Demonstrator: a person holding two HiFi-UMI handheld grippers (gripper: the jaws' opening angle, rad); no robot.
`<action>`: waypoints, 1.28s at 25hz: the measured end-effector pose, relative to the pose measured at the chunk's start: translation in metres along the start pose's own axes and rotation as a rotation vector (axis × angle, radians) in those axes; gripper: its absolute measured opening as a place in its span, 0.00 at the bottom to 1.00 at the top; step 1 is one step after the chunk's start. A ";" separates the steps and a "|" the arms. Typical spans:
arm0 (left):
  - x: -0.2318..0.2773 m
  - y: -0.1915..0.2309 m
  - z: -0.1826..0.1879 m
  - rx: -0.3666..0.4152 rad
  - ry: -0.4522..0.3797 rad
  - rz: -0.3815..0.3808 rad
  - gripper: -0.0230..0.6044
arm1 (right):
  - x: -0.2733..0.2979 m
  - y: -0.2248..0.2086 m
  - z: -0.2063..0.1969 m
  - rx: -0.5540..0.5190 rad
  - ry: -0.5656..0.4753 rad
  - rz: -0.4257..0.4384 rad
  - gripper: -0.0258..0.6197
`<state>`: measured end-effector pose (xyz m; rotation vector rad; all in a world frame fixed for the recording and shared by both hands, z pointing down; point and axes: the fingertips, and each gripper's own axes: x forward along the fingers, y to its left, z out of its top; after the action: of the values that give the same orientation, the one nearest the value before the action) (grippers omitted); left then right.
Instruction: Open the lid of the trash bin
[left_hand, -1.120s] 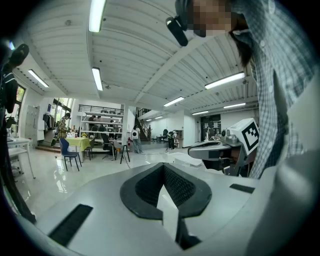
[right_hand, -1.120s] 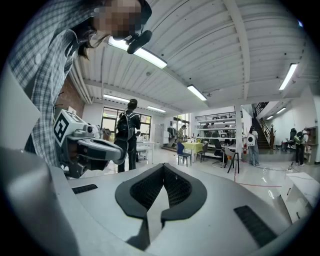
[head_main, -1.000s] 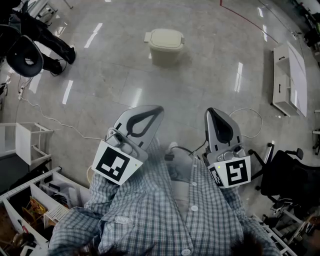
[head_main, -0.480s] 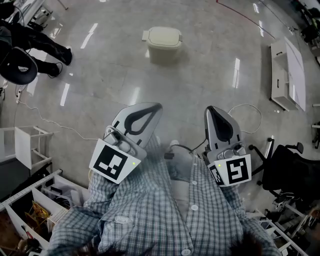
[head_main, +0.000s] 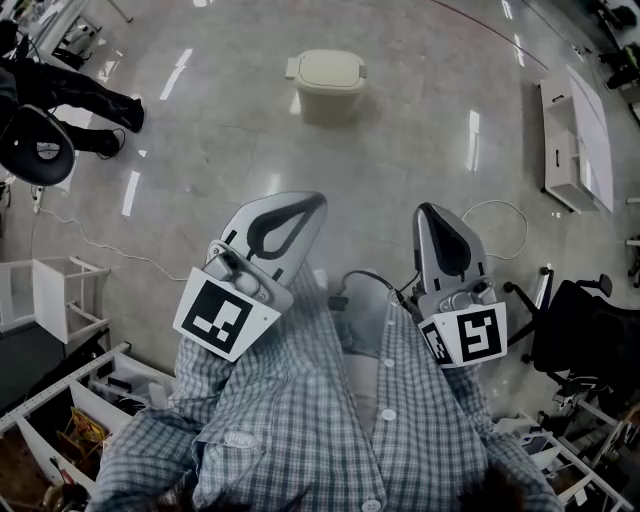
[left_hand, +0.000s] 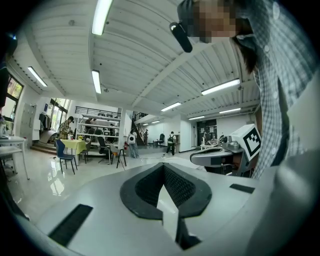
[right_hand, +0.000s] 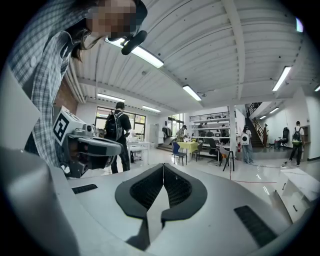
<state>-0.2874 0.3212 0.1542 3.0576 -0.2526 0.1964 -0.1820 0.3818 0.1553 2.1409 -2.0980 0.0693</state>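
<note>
Closed lid (head_main: 328, 68) on bin (head_main: 327, 98), open floor, well ahead. L gripper (head_main: 312, 200) & R gripper (head_main: 428, 211): jaws together, empty, near chest. Bin prob. light stiff plastic, may slide; lift lid at rim.

Open floor ahead, clutter at both sides

Bare floor (head_main: 380, 170) runs unobstructed from the left claw (head_main: 315, 200) and right claw (head_main: 427, 208) to the closed trash bin (head_main: 327, 82). A white cable (head_main: 97, 238) trails at left beside a white rack (head_main: 55, 295). A cable loop (head_main: 497, 203), white shelf unit (head_main: 577, 140) and office chair (head_main: 575, 340) crowd the right.
</note>
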 end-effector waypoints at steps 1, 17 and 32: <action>-0.001 0.001 0.000 -0.002 -0.006 -0.002 0.04 | 0.001 0.002 0.000 -0.002 -0.001 -0.001 0.07; 0.024 0.009 0.002 0.011 -0.004 0.011 0.04 | 0.020 -0.020 -0.002 0.029 0.010 0.018 0.07; 0.090 0.036 0.011 -0.021 0.013 0.095 0.04 | 0.066 -0.087 -0.003 0.020 0.016 0.100 0.07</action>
<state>-0.2044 0.2711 0.1570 3.0246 -0.3970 0.2173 -0.0933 0.3186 0.1613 2.0381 -2.2029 0.1185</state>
